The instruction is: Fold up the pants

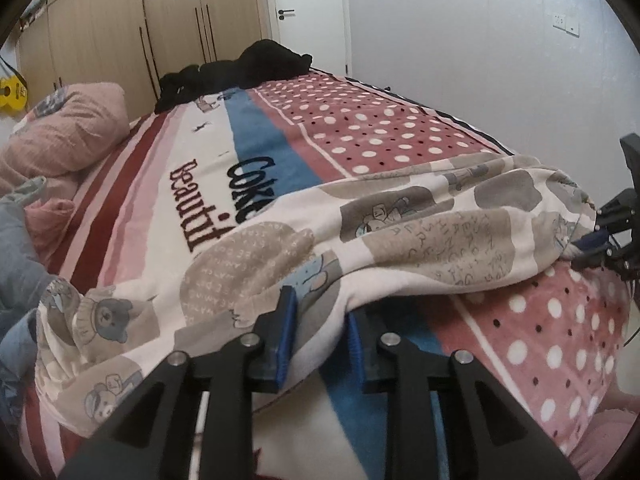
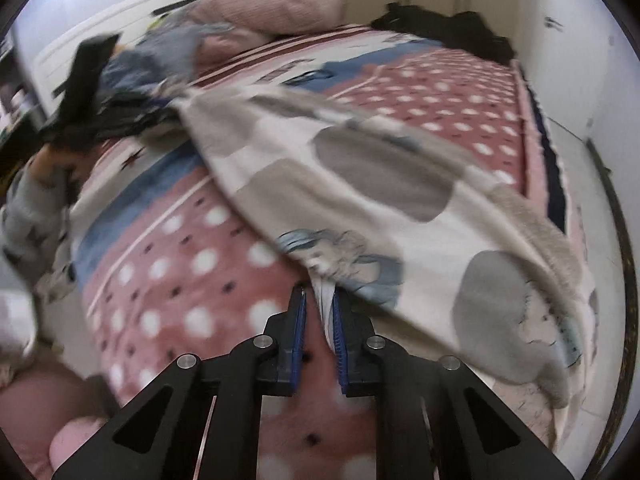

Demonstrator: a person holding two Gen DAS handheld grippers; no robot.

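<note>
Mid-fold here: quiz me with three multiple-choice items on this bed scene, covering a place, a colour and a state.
1. Where does the black clothing lie?
A. at the bed's far end
B. under the pants
C. on the pillow

2. What colour are the big dots on the blanket?
A. yellow
B. white
C. green

3. What is between the right gripper's jaws?
A. nothing
B. the pillow
C. a fold of the pants

Answers: 1 A, it lies by the wardrobe beyond the blanket. 2 B, white dots on pink. 3 C, white cloth runs between the blue pads.
</note>
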